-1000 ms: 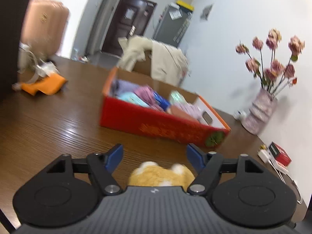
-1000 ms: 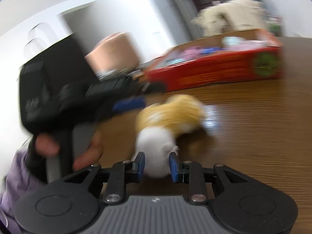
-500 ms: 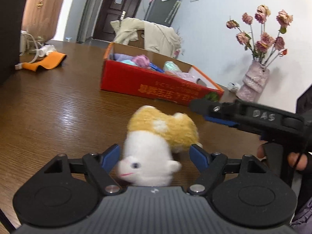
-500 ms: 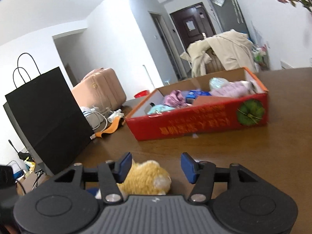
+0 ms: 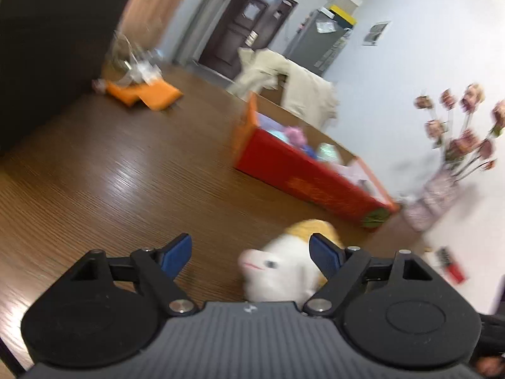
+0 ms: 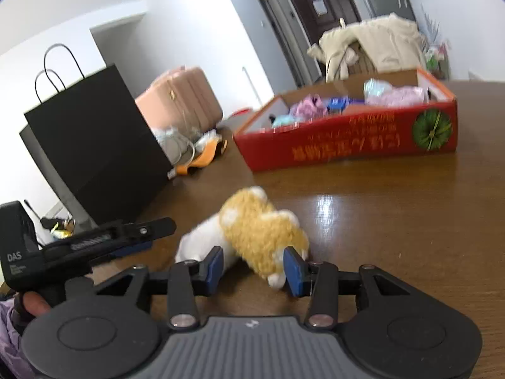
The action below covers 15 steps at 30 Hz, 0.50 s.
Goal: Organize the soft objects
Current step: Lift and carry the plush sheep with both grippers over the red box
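A small plush toy point(image 6: 258, 237), yellow-orange on the back and white underneath, is seen lying on the brown wooden table point(image 6: 394, 221) directly ahead of the right gripper point(image 6: 252, 267). Its yellow rear end is framed by the two blue pads point(image 6: 292, 270), and both pads appear to be in contact with the fur, though a firm squeeze cannot be confirmed. The jaws of this gripper have just been closing, with the toy between them, and are set at a moderate width.

From the left wrist view, the left gripper point(image 5: 252, 254) is shown spread wide, its jaws having just been opening. The toy's white head point(image 5: 277, 271) is seen close to the right-hand pad, while a broad gap of bare table is left beside the left-hand pad point(image 5: 175, 254). Nothing is clamped by this gripper. In the right wrist view the same tool is seen to the left of the toy, held by a hand point(image 6: 31, 303) at the lower left edge, its fingers reaching toward the toy's white end.

Farther ahead of both grippers, well apart from the toy, a red cardboard box point(image 6: 347, 148) is placed on the table, and pastel soft items point(image 6: 394, 94) are piled inside it. To the left of the right gripper a black paper bag point(image 6: 94, 145) stands upright. A vase of pink flowers point(image 5: 442, 183) is found to the right of the box in the left wrist view, which is blurred.
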### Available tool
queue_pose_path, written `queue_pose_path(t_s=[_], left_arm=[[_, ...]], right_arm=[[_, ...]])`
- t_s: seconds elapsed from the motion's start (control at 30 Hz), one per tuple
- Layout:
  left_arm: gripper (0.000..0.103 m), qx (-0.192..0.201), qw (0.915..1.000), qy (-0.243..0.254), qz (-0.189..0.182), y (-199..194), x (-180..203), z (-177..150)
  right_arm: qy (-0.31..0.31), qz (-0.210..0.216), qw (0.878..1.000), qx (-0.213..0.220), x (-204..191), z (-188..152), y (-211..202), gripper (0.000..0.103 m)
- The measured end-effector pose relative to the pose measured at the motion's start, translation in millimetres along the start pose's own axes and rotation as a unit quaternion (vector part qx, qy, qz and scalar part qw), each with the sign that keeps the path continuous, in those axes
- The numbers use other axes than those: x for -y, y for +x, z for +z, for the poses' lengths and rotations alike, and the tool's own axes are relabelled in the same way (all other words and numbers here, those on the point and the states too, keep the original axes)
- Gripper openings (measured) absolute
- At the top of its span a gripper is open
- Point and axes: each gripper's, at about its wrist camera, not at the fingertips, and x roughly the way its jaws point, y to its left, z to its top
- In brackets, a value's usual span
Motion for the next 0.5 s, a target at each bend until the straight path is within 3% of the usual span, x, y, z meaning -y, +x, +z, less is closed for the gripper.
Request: queue_pose_path(t_s=[0.13, 0.17, 0.23, 0.27, 0.37, 0.5], left_arm=[[0.083, -0.034, 0.9992, 0.008, -0.019, 10.6, 8.5, -8.5], [0.082, -0.037, 0.999, 0.01, -0.022, 13.1, 9.1, -11.1], [0.075, -0.04, 0.9989, 0.012, -0.02, 18.0, 7.3, -15.4], [0.065, -0.04, 0.999, 0.013, -0.014, 20.8, 4.6, -16.4], [0.061, -0.034, 0.9994, -0.009, -0.009, 21.5, -8.6, -14.3], [0.061, -0.017, 0.9997, -0.016, 0.005, 16.7, -16.6, -6.5]], right_arm=[[-0.005, -0.021, 0.999, 0.025, 6.9, 8.9, 10.4, 0.049], [-0.005, -0.021, 0.999, 0.035, 9.6, 11.8, 15.5, 0.055], [0.004, -0.015, 0.999, 0.04, 16.6, 17.4, 28.6, 0.057], [0.01, -0.008, 0.999, 0.038, 18.8, 18.4, 34.9, 0.057], [0.026, 0.021, 0.999, 0.026, 21.4, 12.7, 46.4, 0.056], [0.012, 0.042, 0.999, 0.004, 7.4, 0.3, 36.9, 0.044]])
